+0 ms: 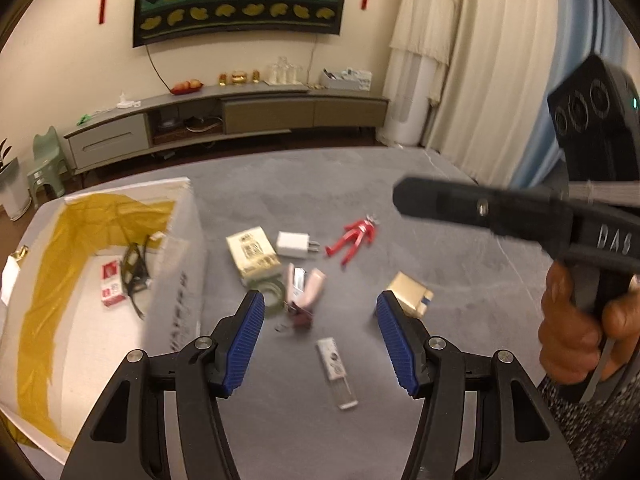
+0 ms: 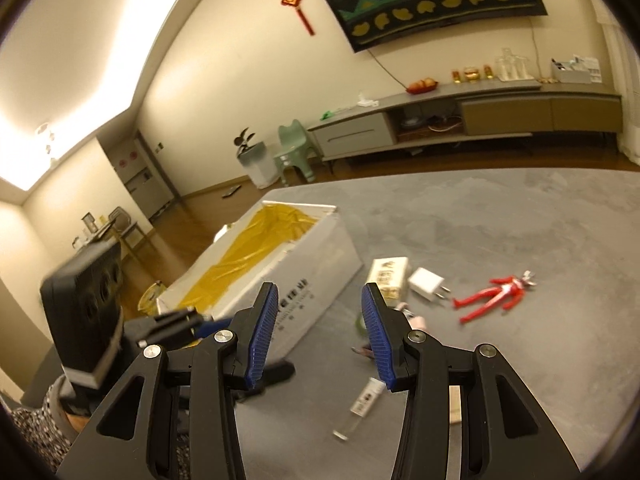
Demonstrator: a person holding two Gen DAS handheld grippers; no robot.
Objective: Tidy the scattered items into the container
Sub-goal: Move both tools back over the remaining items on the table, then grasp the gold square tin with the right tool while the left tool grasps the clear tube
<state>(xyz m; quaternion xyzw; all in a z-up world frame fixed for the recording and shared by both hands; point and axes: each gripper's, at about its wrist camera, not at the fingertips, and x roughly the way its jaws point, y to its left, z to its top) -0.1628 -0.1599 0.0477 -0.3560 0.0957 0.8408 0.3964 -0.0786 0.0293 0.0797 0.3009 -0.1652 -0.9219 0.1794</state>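
Now: white box (image 1: 176, 280), yellow-lined, ahead-left of left gripper (image 1: 320, 316), holds a red pack (image 1: 111, 284) | both grippers wide open, empty; right gripper (image 2: 318, 308) likewise above table (image 1: 460, 240) | between left fingers: pink stapler (image 1: 302, 288), clear tube (image 1: 336, 372) | beyond: charger (image 1: 294, 244), red figure (image 1: 354, 236), tan pack (image 1: 410, 294).

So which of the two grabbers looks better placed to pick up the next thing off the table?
Probably the left gripper. Its open jaws frame the clear tube and pink stapler, beside the white box. The right gripper is open too, and seems higher, though also near the tube.
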